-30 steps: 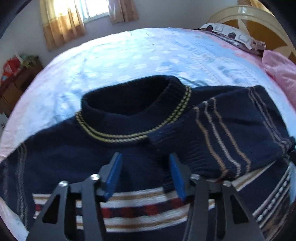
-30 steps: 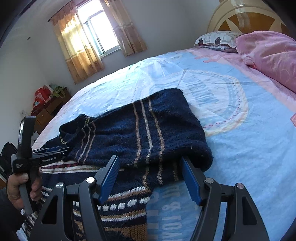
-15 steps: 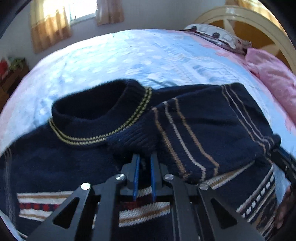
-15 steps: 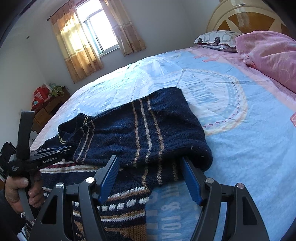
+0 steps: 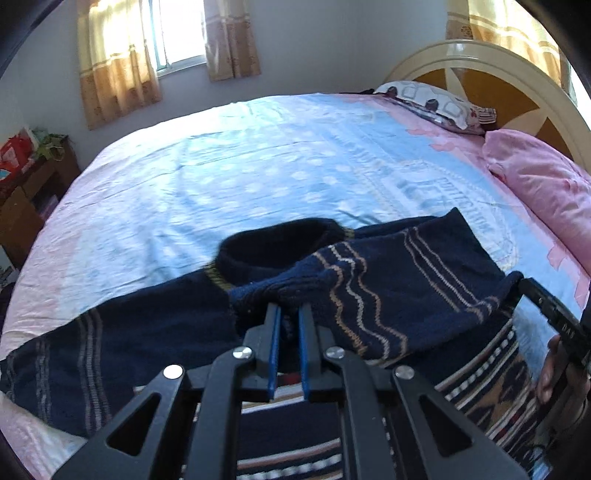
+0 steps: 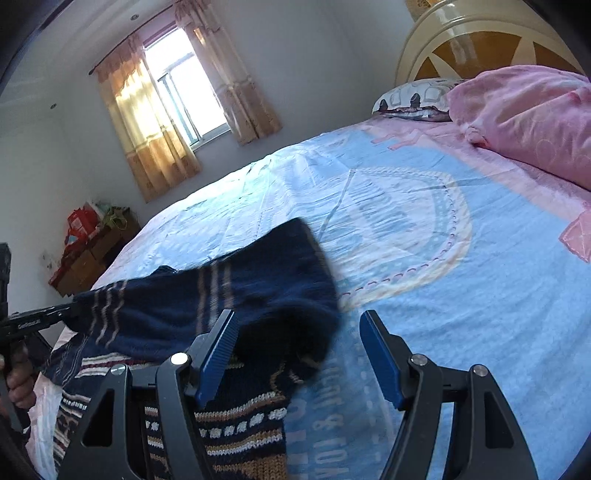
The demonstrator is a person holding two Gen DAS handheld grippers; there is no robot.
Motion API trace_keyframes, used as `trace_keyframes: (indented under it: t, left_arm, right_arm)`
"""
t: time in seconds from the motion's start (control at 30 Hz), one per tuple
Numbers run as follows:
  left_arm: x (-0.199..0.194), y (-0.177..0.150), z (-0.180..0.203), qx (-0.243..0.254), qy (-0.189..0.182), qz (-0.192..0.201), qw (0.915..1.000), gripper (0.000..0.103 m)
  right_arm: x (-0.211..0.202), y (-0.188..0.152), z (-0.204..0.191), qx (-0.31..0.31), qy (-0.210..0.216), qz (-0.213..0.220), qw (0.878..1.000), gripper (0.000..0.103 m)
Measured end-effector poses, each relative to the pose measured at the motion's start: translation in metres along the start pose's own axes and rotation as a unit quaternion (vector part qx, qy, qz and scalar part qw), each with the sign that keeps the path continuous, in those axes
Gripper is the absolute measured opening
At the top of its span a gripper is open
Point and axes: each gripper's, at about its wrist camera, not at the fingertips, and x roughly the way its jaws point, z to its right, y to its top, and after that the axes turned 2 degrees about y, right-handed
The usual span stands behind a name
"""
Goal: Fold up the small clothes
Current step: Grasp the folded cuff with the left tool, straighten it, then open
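left gripper (image 5: 287, 314) pinched narrow on the sleeve cuff (image 5: 266, 293) of the navy sweater (image 5: 424, 280). right gripper (image 6: 295, 354) wide, holding nothing. sweater lies on the bed (image 5: 258, 166).

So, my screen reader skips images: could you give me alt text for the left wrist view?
The left gripper is shut on the folded-over sleeve of a navy striped sweater lying on a blue and pink bedsheet. Behind are a pink pillow, a headboard and a curtained window.

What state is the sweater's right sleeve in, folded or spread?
Folded: the sleeve lies across the sweater body, its cuff pinched in the left tool. The right tool is open.
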Motion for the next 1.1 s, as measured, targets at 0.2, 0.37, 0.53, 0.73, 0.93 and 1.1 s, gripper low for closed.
trace_keyframes:
  t: [0.2, 0.37, 0.53, 0.73, 0.93, 1.1]
  left_arm:
    - [0.003, -0.018, -0.033, -0.011, 0.028, -0.016, 0.9994, 0.01]
    - [0.032, -0.035, -0.061, -0.033, 0.052, -0.052, 0.9968, 0.01]
    - [0.052, -0.05, -0.07, -0.048, 0.049, -0.075, 0.9948, 0.01]
    - [0.06, -0.056, -0.069, -0.052, 0.057, -0.076, 0.9941, 0.01]
    - [0.059, -0.068, -0.067, -0.045, 0.071, -0.054, 0.9949, 0.015]
    - [0.06, -0.077, -0.065, -0.047, 0.086, -0.027, 0.9948, 0.019]
  right_arm:
    - [0.0, 0.0, -0.001, -0.003, 0.005, 0.002, 1.0, 0.071]
    - [-0.002, -0.003, -0.018, -0.046, 0.033, 0.002, 0.998, 0.072]
    - [-0.003, -0.012, -0.042, -0.104, 0.083, -0.005, 0.991, 0.072]
    - [0.036, -0.019, -0.056, -0.142, 0.061, -0.111, 0.982, 0.075]
    - [0.036, -0.026, -0.06, -0.179, 0.041, -0.139, 0.973, 0.075]
    - [0.033, -0.029, -0.069, -0.198, 0.024, -0.153, 0.968, 0.075]
